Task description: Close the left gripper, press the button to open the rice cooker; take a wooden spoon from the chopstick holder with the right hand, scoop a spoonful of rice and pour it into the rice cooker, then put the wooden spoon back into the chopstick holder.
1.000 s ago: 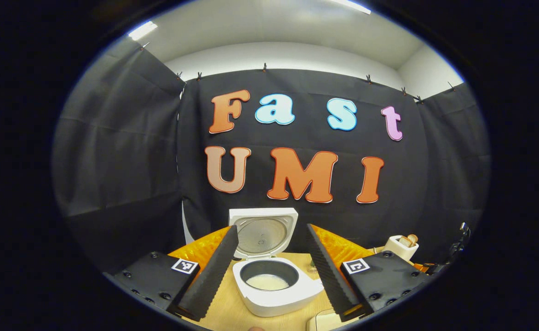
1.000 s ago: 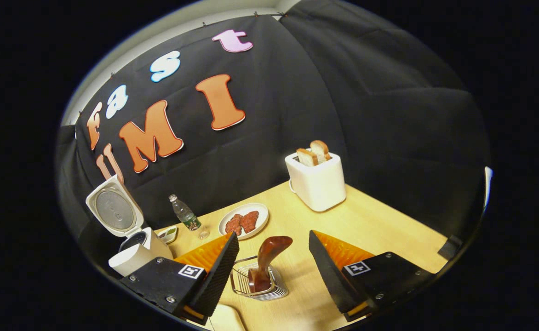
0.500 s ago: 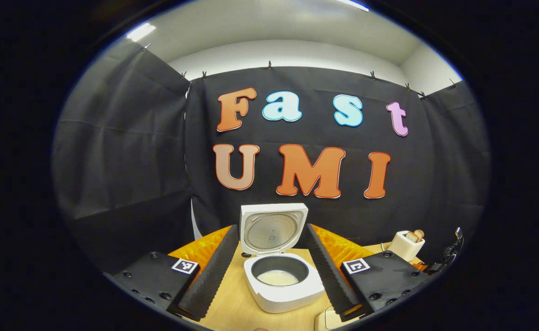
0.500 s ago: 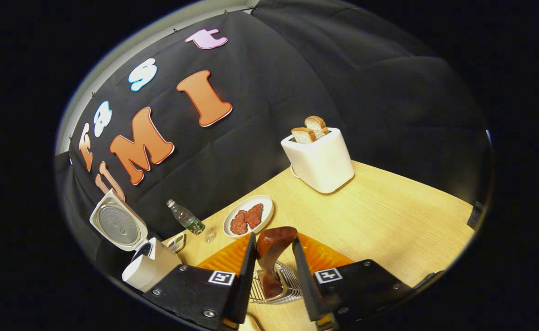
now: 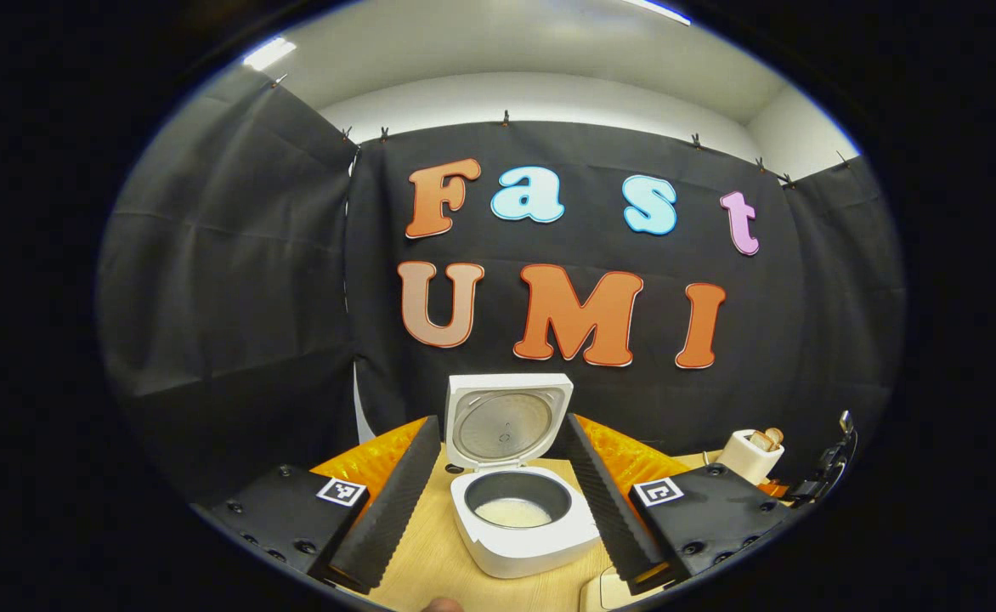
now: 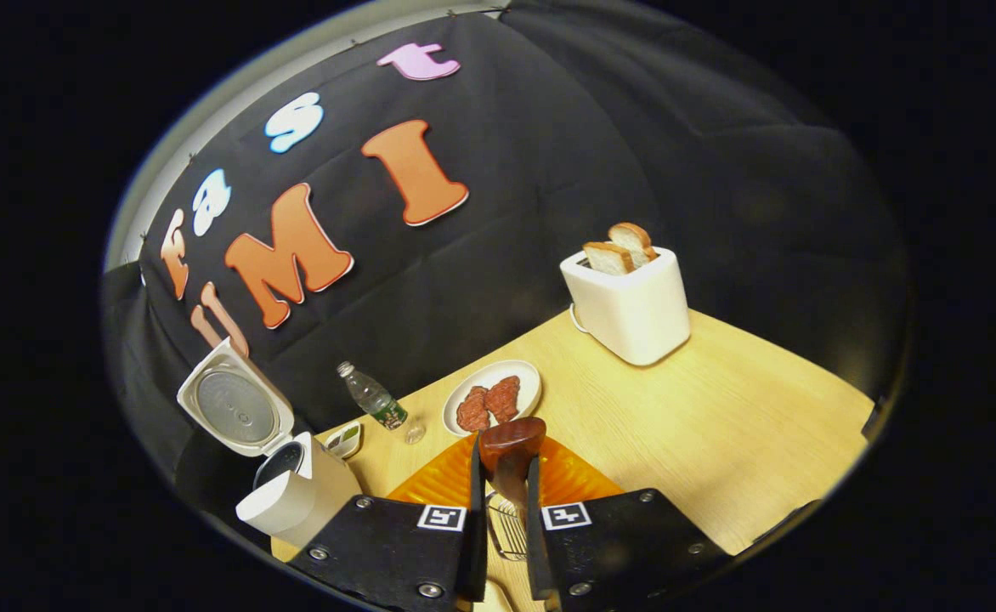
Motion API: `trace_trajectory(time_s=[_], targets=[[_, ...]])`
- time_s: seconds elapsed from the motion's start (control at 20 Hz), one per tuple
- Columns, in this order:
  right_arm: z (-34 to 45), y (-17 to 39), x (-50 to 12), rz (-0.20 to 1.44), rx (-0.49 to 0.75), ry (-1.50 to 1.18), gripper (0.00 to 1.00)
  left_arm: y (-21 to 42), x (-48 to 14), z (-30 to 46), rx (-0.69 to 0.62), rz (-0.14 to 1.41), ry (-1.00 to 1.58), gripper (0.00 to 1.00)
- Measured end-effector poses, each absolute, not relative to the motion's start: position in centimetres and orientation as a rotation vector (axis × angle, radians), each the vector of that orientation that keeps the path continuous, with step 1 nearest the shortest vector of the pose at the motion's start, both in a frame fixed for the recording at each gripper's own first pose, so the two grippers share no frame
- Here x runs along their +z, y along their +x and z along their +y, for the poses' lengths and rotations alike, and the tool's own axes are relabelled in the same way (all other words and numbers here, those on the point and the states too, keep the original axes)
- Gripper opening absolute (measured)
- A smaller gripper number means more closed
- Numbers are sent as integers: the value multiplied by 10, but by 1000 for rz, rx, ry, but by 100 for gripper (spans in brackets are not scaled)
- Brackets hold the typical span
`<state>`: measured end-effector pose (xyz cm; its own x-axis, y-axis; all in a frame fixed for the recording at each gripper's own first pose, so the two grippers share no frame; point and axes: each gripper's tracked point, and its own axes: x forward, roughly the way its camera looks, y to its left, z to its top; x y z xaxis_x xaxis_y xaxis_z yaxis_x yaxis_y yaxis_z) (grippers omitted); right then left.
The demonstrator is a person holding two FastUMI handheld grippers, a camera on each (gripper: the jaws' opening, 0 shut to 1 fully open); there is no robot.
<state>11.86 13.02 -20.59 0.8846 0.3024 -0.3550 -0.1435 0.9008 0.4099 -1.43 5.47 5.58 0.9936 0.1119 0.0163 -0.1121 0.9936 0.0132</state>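
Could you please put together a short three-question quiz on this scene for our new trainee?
1. True or false: the rice cooker has its lid up.
2. What is the right gripper shut on? A) bottle B) wooden spoon C) toast
3. Fill in: the plate lies between the bottle and the ____.

Key: 1. True; rice shows in the pot. 2. B; both fingers press the wooden spoon, which stands in the chopstick holder. 3. toaster.

No legible text; bottle (image 6: 372, 399) label unreadable.
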Motion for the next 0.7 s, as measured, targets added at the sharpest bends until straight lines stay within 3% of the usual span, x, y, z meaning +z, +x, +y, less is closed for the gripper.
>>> trace_trajectory(time_s=[0.35, 0.7], targets=[[148, 82, -133, 302, 335, 214, 18, -2, 59, 37, 68, -23, -8, 97], [181, 22, -119, 288, 401, 251, 18, 13, 46, 22, 15, 7, -23, 98]])
